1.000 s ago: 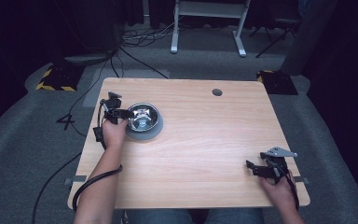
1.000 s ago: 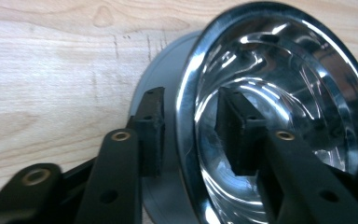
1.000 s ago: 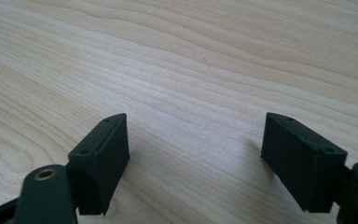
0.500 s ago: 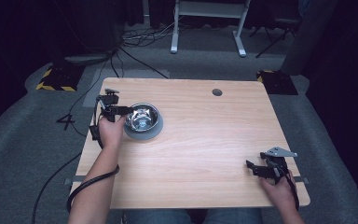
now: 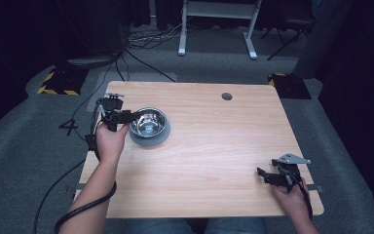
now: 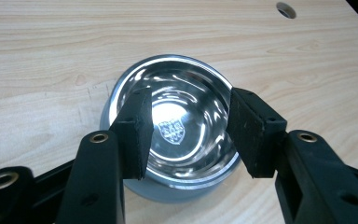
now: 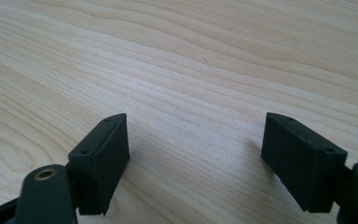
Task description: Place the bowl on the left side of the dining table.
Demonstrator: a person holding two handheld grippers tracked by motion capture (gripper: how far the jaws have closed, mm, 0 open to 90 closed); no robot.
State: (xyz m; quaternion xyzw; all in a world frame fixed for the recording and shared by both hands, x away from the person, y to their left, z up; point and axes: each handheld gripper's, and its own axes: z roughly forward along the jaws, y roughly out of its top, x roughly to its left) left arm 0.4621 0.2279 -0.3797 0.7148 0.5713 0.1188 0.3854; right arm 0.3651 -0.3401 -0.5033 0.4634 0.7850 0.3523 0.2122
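So the thing here is a shiny steel bowl (image 5: 148,122) sitting on a grey base ring (image 5: 151,139), over toward the left side of the table (image 5: 214,146). It's polished metal, so I'd bet it's stiff, fairly light and pretty slick. Squeezing the curved outer wall would probably just make it squirt out. Best bet looks like pinching the rim, one jaw inside and one outside, on the near edge.

The left tongs (image 6: 186,135) hang right over the bowl, spread about as wide as the bowl's inner floor, nothing gripped. In the left gripper view you look between the jaws straight down at the little crest stamped in the bottom.

The right tongs (image 5: 265,175) are parked down at the near right corner of the table, jaws wide apart over bare wood, holding nothing.

Compared with a second ago: the left hand (image 5: 109,141) has crept a bit farther away from the person along the bowl's left side, and the tongs now reach in over the rim. Bowl hasn't budged, and the right side looks the same.
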